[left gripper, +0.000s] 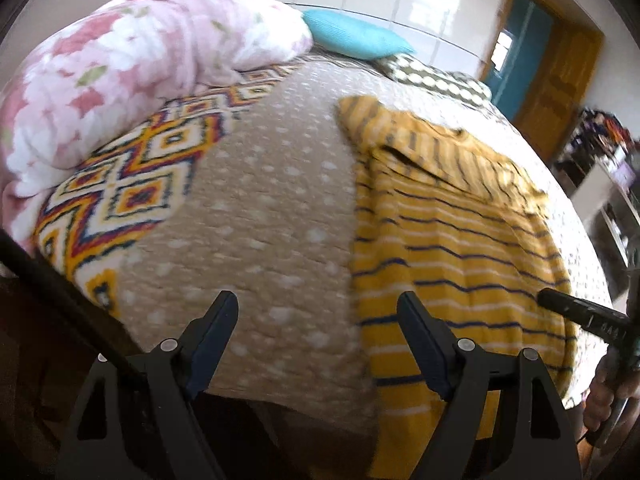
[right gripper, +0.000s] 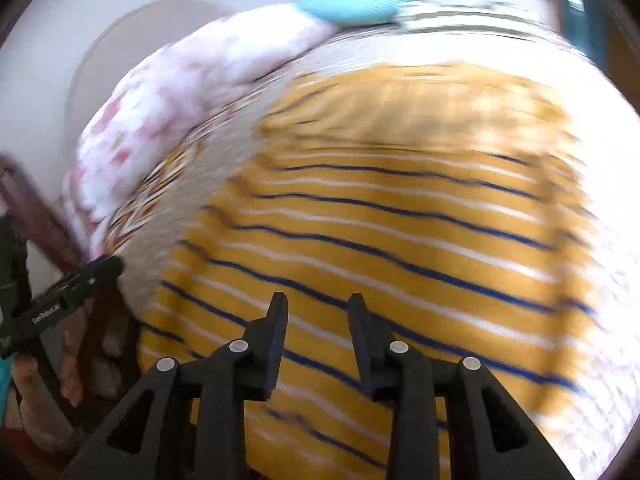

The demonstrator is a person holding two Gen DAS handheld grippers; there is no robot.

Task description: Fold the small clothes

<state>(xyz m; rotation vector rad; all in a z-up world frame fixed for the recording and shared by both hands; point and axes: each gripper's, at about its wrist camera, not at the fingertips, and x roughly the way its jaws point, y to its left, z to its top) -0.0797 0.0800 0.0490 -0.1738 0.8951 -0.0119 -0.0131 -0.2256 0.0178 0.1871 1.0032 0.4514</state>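
A small yellow shirt (left gripper: 452, 240) with navy and white stripes lies spread on a beige dotted bedcover (left gripper: 256, 216), its hem hanging over the near bed edge. My left gripper (left gripper: 316, 304) is open and empty, hovering above the bedcover just left of the shirt's left edge. My right gripper (right gripper: 316, 304) is open and empty, above the shirt's (right gripper: 400, 240) lower part; its view is motion-blurred. The right gripper's tip shows at the right of the left wrist view (left gripper: 576, 312), and the left gripper shows at the left of the right wrist view (right gripper: 64, 300).
A pink floral quilt (left gripper: 120, 80) is piled at the far left of the bed. A turquoise pillow (left gripper: 356, 36) lies at the head. A patterned blanket (left gripper: 132, 184) lies under the quilt. A wooden door (left gripper: 560, 80) and cluttered shelves (left gripper: 608, 168) stand on the right.
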